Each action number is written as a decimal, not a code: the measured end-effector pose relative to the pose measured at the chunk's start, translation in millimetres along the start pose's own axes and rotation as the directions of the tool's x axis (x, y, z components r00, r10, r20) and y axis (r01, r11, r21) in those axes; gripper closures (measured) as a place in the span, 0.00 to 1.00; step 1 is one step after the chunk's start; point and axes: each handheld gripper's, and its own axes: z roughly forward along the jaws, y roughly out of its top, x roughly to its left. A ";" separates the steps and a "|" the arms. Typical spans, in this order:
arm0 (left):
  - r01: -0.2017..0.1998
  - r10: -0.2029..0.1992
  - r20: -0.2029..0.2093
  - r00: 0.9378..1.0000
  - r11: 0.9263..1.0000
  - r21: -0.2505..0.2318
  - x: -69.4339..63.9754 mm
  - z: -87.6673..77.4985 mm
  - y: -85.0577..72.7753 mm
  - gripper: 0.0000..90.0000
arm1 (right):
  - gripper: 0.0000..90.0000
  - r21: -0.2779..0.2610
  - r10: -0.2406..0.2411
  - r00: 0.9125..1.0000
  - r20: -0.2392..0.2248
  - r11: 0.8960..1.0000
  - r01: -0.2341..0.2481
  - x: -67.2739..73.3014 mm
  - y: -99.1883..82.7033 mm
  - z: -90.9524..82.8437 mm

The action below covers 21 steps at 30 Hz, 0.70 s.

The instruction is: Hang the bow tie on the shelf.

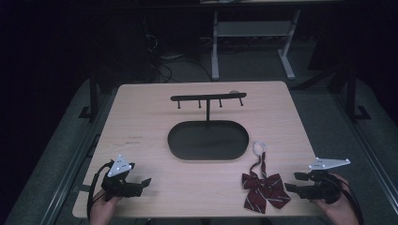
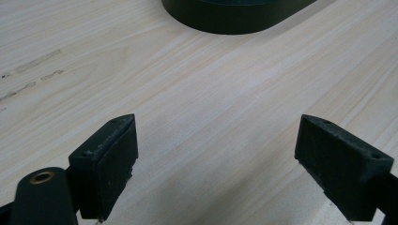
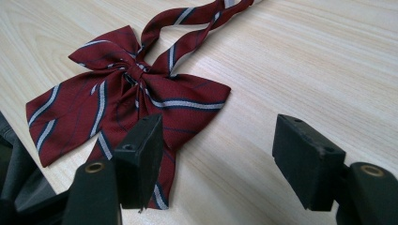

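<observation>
A dark red bow tie with pale stripes lies flat near the table's front right, its strap and white loop stretching away from me. In the right gripper view the bow tie lies just beyond and left of the jaws. My right gripper stands open just right of the bow, holding nothing. My left gripper stands open at the front left over bare wood, its pads wide apart. A black hook stand rises from an oval black base at the table's middle.
The light wood table has scuff marks at the left. Beyond its far edge stand a white desk frame and cables on a dark floor. The base's rim lies ahead of the left jaws.
</observation>
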 end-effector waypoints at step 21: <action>0.005 -0.005 -0.002 1.000 1.000 -0.007 0.8 -2.3 -1.8 0.15 | 0.40 0.018 -0.038 0.999 0.001 0.999 0.038 11.0 24.4 0.1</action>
